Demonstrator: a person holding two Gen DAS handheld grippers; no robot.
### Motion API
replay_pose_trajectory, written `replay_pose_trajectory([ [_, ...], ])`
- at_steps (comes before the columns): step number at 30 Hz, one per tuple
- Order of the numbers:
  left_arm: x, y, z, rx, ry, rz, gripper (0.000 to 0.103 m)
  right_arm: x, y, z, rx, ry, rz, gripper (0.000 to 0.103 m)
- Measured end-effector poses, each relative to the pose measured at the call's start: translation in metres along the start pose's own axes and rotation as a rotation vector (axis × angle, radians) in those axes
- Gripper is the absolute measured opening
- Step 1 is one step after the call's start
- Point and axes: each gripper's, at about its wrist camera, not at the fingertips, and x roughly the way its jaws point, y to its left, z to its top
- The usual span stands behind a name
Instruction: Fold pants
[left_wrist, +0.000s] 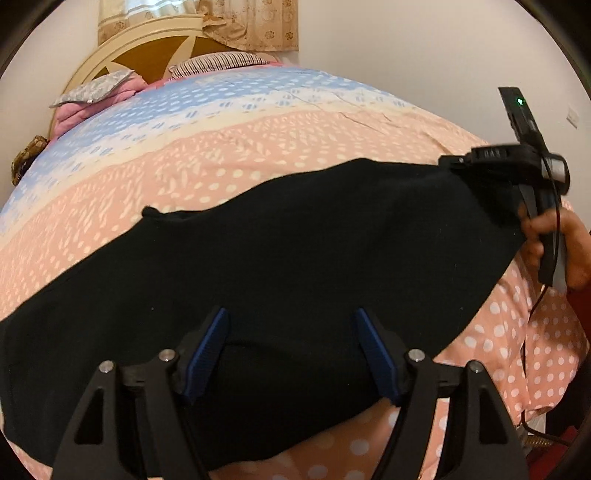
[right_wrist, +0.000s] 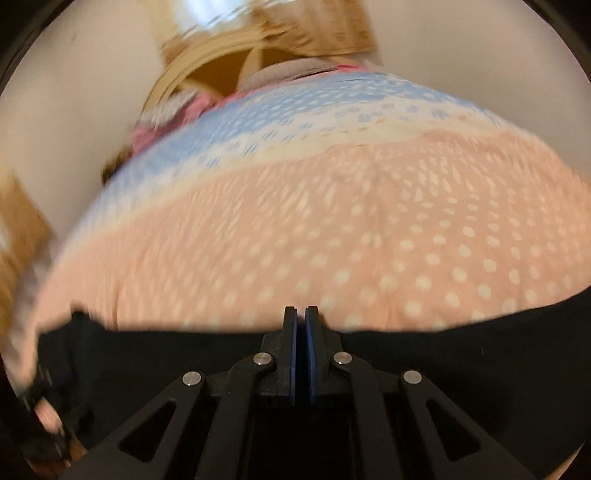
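my left gripper (left_wrist: 291, 354) open over black pants (left_wrist: 258, 258); right gripper (right_wrist: 301, 354) pinched on their edge, fold barely begun.

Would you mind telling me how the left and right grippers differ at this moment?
The left gripper is wide open over the black pants; the right gripper is shut at the pants' edge, apparently pinching it. The left view is sharp, the right blurred. Both have blue pads.

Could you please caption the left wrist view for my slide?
Open left gripper hovers over black pants spread on a polka-dot bedspread.
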Motion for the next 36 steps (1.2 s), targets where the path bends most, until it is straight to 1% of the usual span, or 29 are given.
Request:
replay_pose_trajectory([
  [2,-0.001,-0.009,0.005,0.016,0.005,0.035,0.076,0.001,-0.004,0.005,0.067,0.005,0.051,0.005],
  [3,-0.002,-0.012,0.008,0.027,0.005,0.056,0.077,-0.006,-0.006,0.006,0.095,0.001,0.085,0.005],
  [5,0.000,-0.017,0.014,0.048,0.013,0.100,0.080,-0.029,-0.008,0.006,0.120,-0.023,0.138,0.005],
  [6,0.001,-0.019,0.016,0.051,0.018,0.112,0.080,-0.042,-0.007,0.005,0.118,-0.050,0.140,0.005],
  [8,0.003,-0.020,0.023,0.043,0.031,0.127,0.080,-0.074,-0.015,-0.003,0.108,-0.105,0.111,0.005],
  [10,0.005,-0.020,0.028,0.035,0.036,0.135,0.080,-0.100,-0.036,-0.010,0.128,-0.138,0.024,0.006],
  [11,0.006,-0.022,0.031,0.037,0.036,0.139,0.080,-0.110,-0.048,-0.013,0.143,-0.146,-0.017,0.008],
  [12,0.006,-0.023,0.031,0.041,0.035,0.142,0.080,-0.123,-0.067,-0.018,0.165,-0.153,-0.084,0.012],
  [13,0.007,-0.026,0.033,0.051,0.034,0.145,0.080,-0.133,-0.078,-0.022,0.181,-0.159,-0.122,0.027],
  [14,0.008,-0.030,0.035,0.061,0.035,0.148,0.080,-0.142,-0.093,-0.025,0.206,-0.170,-0.169,0.047],
  [16,0.005,-0.036,0.036,0.073,0.025,0.139,0.080,-0.162,-0.122,-0.032,0.268,-0.216,-0.267,0.066],
  [18,0.001,-0.039,0.037,0.070,0.007,0.116,0.081,-0.178,-0.144,-0.034,0.300,-0.257,-0.331,0.066],
  [19,0.000,-0.041,0.038,0.063,0.001,0.101,0.083,-0.180,-0.154,-0.033,0.304,-0.253,-0.351,0.066],
  [21,0.000,-0.042,0.039,0.052,-0.001,0.082,0.087,-0.176,-0.169,-0.030,0.303,-0.215,-0.388,0.066],
  [23,0.001,-0.043,0.038,0.051,0.007,0.071,0.087,-0.169,-0.184,-0.036,0.296,-0.167,-0.397,0.066],
  [25,0.003,-0.042,0.036,0.046,0.022,0.075,0.087,-0.158,-0.194,-0.040,0.290,-0.099,-0.423,0.067],
  [27,0.005,-0.040,0.036,0.038,0.032,0.078,0.087,-0.155,-0.192,-0.041,0.234,-0.120,-0.460,0.067],
  [28,0.006,-0.039,0.035,0.028,0.036,0.078,0.087,-0.151,-0.192,-0.040,0.216,-0.103,-0.478,0.068],
  [29,0.006,-0.037,0.035,0.020,0.037,0.077,0.087,-0.149,-0.192,-0.039,0.195,-0.106,-0.493,0.072],
  [31,0.002,-0.036,0.034,-0.002,0.037,0.075,0.087,-0.144,-0.193,-0.036,0.176,-0.104,-0.482,0.074],
  [32,0.001,-0.033,0.034,-0.009,0.034,0.076,0.087,-0.142,-0.193,-0.036,0.163,-0.093,-0.449,0.074],
  [34,-0.005,-0.028,0.034,-0.022,0.023,0.082,0.087,-0.124,-0.189,-0.030,0.118,-0.025,-0.340,0.074],
  [35,-0.006,-0.025,0.034,-0.027,0.019,0.085,0.087,-0.116,-0.185,-0.029,0.076,0.012,-0.330,0.073],
  [36,-0.010,-0.021,0.034,-0.035,0.010,0.090,0.087,-0.112,-0.182,-0.026,0.048,0.030,-0.341,0.071],
])
